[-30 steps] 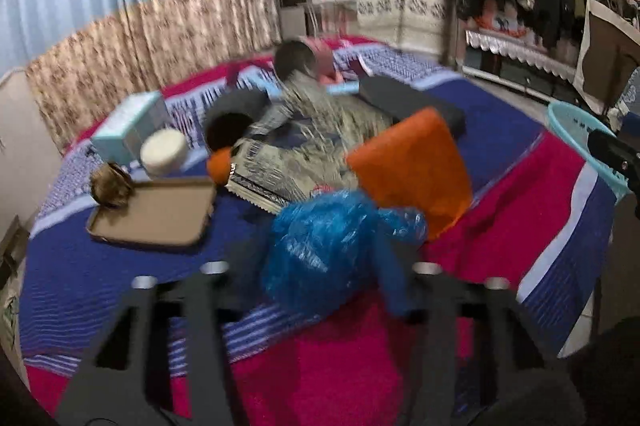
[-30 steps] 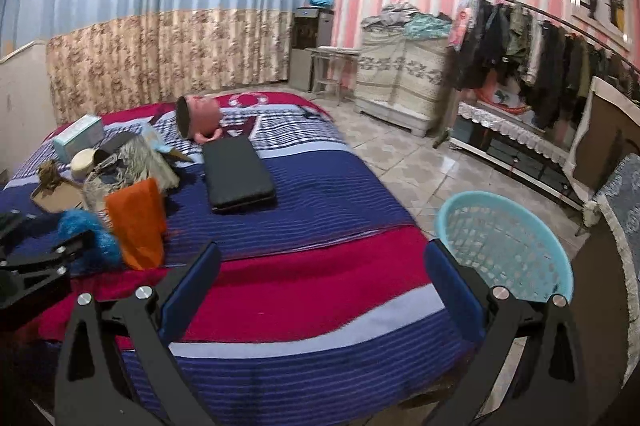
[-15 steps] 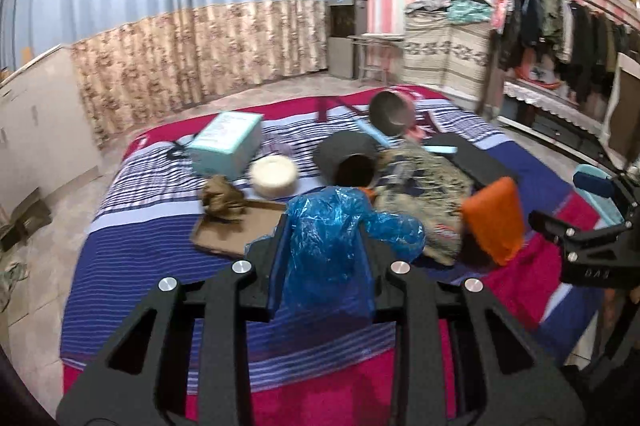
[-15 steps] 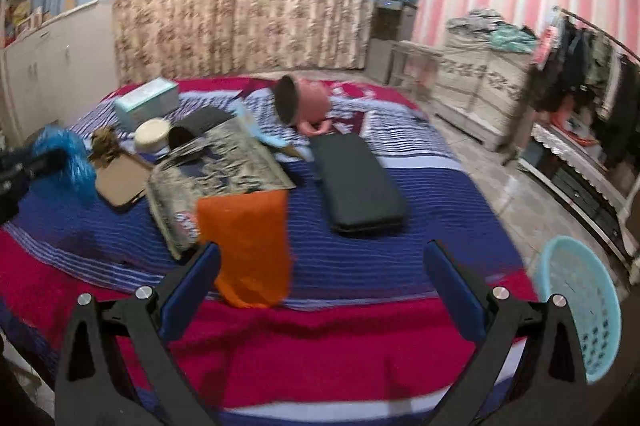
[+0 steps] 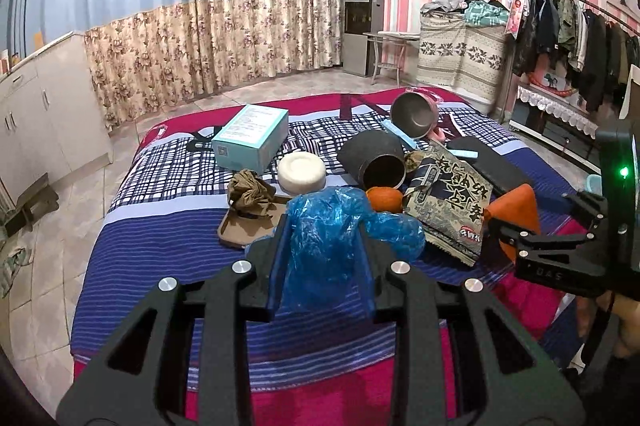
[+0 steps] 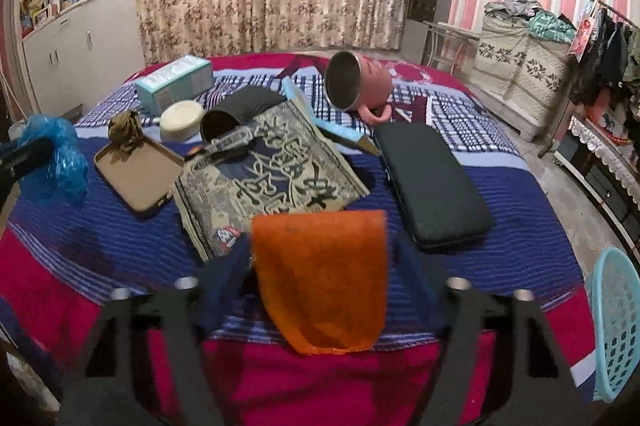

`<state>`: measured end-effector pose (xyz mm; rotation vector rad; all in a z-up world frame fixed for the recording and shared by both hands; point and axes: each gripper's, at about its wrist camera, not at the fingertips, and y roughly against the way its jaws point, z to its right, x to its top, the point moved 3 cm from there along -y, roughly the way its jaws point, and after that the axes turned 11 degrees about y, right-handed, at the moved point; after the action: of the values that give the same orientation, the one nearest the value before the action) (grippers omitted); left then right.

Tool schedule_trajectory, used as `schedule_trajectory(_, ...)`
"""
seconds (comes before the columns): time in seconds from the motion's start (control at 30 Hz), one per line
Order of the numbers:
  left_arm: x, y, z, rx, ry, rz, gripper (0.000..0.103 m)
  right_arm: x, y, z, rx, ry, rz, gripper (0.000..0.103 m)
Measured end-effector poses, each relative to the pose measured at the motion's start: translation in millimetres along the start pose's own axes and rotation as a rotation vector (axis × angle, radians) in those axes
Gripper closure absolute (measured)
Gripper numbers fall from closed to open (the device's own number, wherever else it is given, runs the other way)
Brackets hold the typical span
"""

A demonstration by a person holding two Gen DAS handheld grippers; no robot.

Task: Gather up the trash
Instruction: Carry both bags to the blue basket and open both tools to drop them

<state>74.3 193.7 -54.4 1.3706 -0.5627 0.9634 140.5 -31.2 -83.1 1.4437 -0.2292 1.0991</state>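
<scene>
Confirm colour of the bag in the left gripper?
Blue, translucent crinkled plastic bag, clamped in the left gripper. Clearest in the left wrist view.

I count two crumpled plastic bags: one blue bag (image 5: pixel 328 246) and one orange bag (image 6: pixel 320 274). On the bed (image 6: pixel 460 194) I see one teal box (image 6: pixel 175 82) at the far left, one round cream tub (image 6: pixel 182 119), one brown tray (image 6: pixel 136 172) carrying one wad of brown paper (image 6: pixel 127 130), one dark can (image 6: pixel 236 112) on its side, one pink mug (image 6: pixel 356 86) tipped over, one printed paper bag (image 6: pixel 264 182) and one black case (image 6: pixel 432 182). One light blue basket (image 6: pixel 616 326) stands at the near right. I see one small orange fruit (image 5: pixel 384 199).
</scene>
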Motion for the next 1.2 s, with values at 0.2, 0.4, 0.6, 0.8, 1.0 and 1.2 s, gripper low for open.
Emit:
schedule_trajectory(0.2, 2.3, 7.6, 13.7, -0.018, -0.011, -0.005, 0.074, -11.6, 19.6, 22.5, 0.035, -0.057, 0.052, 0.070)
schedule_trajectory(0.4, 9.9, 13.3, 46.6, -0.049, -0.028, 0.003, 0.074, -20.9, 49.1, 53.9, 0.021, -0.112, 0.131, 0.085)
schedule_trajectory(0.6, 21.8, 15.8, 95.9, -0.112, -0.070, 0.031, 0.074, -32.4, 79.2, 103.9, -0.036, -0.208, 0.180, 0.085)
schedule_trajectory(0.8, 37.6, 13.3, 157.6, -0.199, -0.110, 0.060, 0.074, -44.9, 106.3, 173.8, -0.104, -0.339, 0.215, 0.085)
schedule_trajectory(1.0, 46.4, 4.3, 220.1, -0.264, -0.143, 0.060, 0.074, -61.8, 127.2, 232.6, -0.253, -0.404, 0.216, 0.085)
schedule_trajectory(1.2, 39.1, -9.7, 267.4, -0.318, -0.164, 0.041, 0.074, -99.9, 128.0, 275.1, -0.334, -0.489, 0.194, 0.085)
